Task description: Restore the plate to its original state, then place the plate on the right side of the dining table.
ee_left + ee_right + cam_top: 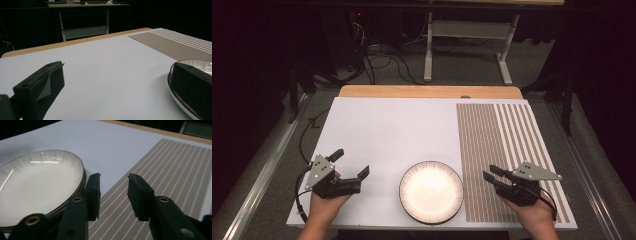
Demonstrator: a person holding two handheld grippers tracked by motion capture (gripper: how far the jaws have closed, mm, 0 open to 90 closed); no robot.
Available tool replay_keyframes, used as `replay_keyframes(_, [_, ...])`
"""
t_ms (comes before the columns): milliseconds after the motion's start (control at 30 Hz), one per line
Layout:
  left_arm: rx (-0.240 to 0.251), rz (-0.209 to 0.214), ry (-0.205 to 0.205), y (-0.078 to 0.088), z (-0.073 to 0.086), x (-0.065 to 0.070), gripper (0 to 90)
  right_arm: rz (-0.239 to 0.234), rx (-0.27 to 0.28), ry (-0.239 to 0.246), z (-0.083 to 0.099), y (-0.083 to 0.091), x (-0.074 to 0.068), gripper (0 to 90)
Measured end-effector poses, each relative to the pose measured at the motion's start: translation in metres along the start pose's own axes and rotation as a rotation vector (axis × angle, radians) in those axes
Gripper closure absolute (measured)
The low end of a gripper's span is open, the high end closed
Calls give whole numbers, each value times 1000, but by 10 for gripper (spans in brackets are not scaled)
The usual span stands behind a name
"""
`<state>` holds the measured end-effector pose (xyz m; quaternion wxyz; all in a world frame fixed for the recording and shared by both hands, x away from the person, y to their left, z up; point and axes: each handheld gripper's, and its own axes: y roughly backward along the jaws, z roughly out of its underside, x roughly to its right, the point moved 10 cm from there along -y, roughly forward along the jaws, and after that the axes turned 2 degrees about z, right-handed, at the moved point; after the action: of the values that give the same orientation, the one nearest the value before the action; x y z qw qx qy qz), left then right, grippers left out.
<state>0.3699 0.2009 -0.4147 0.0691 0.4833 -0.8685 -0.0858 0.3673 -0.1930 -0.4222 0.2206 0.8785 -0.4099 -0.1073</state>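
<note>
A white plate point(431, 191) with a dark rim rests on the white table top point(387, 130) near the front edge. My left gripper point(351, 164) sits to the plate's left, jaws spread wide and empty; the plate's rim point(175, 96) shows beside its right jaw. My right gripper point(491, 173) is just right of the plate, over the striped placemat point(507, 150), open with a narrower gap and nothing between the jaws. The plate point(37, 187) lies close beside this gripper point(113, 186) in the right gripper view.
The brown striped placemat point(170, 177) covers the table's right part. A wooden strip point(430, 91) edges the far side. Beyond it stand a metal table frame point(469, 35) and cables point(377, 60) on the floor.
</note>
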Motion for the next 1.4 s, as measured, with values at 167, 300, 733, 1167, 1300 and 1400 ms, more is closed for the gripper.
replay_keyframes(167, [-6, 6, -7, 0, 0, 2, 2, 58, 85, -26, -7, 15, 19, 454])
replay_keyframes(300, [-6, 16, -9, -1, -1, 5, 2, 85, 107, -55, -8, 21, 27, 316])
replay_keyframes(733, [-29, 29, -30, -4, 0, 16, 2, 143, 172, -48, -15, 24, 33, 4])
replay_keyframes(1167, [-25, 30, -43, -5, -2, 19, 2, 130, 179, -23, -18, 22, 29, 4])
replay_keyframes(1300, [-30, 32, -34, -5, -1, 18, 2, 121, 167, -15, -18, 20, 26, 57])
replay_keyframes(1400, [-31, 39, -25, -6, 0, 18, 2, 116, 155, 5, -18, 19, 22, 118])
